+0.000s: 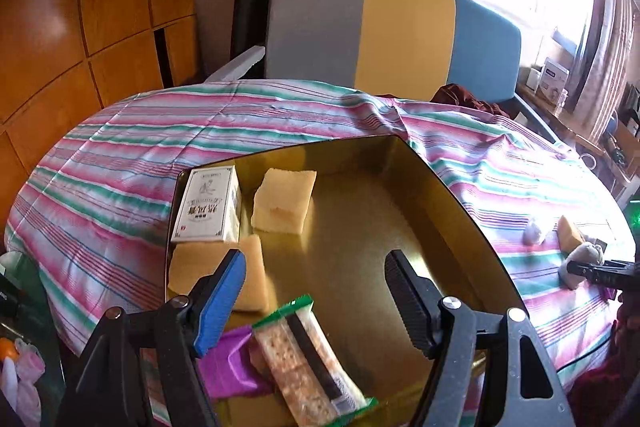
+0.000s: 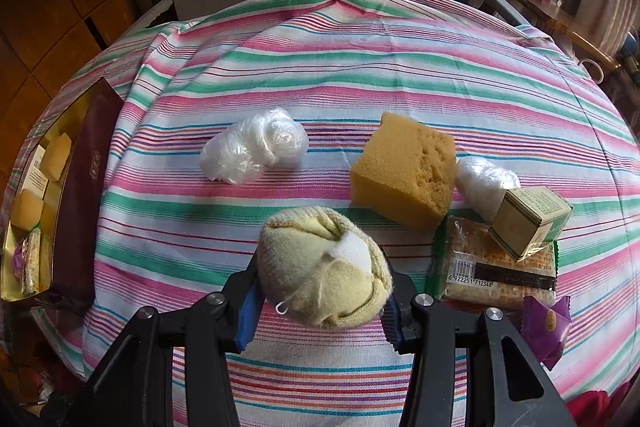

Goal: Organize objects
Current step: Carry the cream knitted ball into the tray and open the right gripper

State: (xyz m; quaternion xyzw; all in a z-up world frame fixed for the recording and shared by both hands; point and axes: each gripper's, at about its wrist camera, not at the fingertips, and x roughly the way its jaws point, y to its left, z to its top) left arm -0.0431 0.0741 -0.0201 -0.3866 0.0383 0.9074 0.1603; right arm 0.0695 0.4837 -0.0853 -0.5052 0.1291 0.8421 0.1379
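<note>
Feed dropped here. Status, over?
Left claw open over tray, empty. Right claw shut on sock ball. Sponge ahead on cloth.

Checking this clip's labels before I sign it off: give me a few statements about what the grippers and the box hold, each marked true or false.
1. The right gripper is shut on the rolled sock. True.
2. The left gripper holds a sponge. False: its jaws stand open and empty over the gold box.
3. The white carton lies inside the gold box. True.
4. The large sponge is in the box. False: it rests on the striped cloth.
</note>
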